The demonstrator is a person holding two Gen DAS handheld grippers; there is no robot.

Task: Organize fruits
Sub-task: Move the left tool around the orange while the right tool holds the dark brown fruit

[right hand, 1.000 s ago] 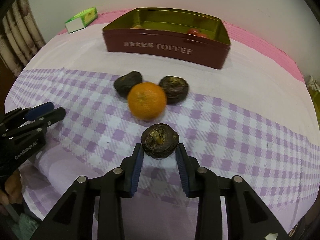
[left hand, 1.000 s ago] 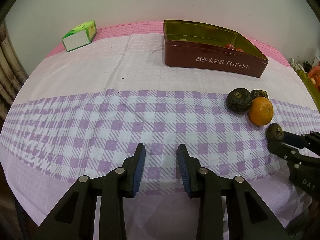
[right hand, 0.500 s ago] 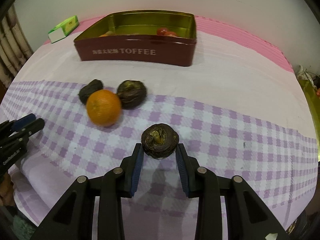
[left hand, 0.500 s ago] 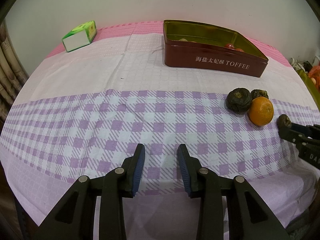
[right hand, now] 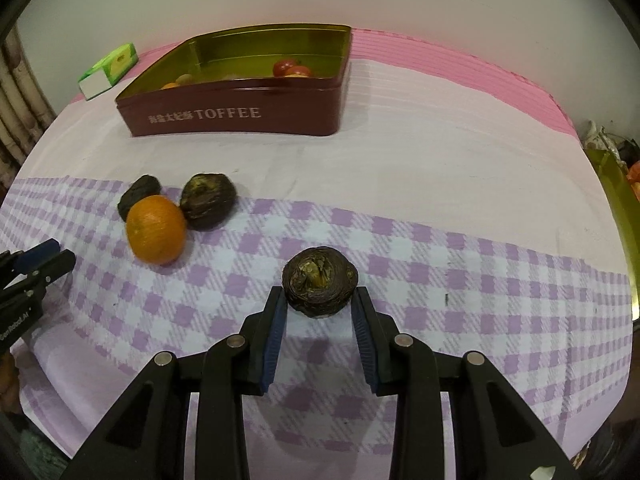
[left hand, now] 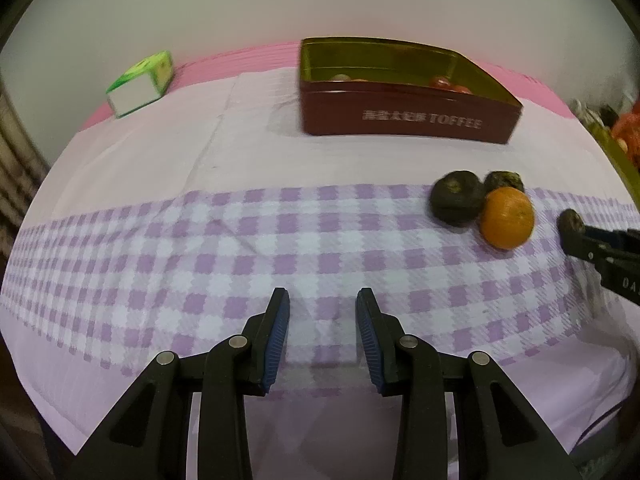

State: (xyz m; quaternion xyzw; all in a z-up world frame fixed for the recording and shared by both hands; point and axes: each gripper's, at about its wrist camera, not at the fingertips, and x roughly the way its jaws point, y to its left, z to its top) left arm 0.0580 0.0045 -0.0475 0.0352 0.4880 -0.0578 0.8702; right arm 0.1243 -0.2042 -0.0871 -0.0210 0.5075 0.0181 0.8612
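My right gripper (right hand: 319,300) is shut on a dark wrinkled fruit (right hand: 319,287) and holds it above the checked cloth; it shows at the right edge of the left wrist view (left hand: 571,222). An orange (right hand: 156,229) and two more dark fruits (right hand: 207,201) (right hand: 140,194) lie together on the cloth to its left. The maroon TOFFEE tin (right hand: 240,116) stands behind, with small red and yellow fruits inside. My left gripper (left hand: 322,312) is open and empty over the cloth, left of the fruits (left hand: 507,218).
A green and white carton (left hand: 140,84) lies at the back left of the table. A gold-rimmed container with orange items (right hand: 624,184) stands off the right edge. Curtains hang at the left.
My right gripper has carried the dark fruit up and to the right, away from the orange and its neighbours. The left gripper has hardly moved.
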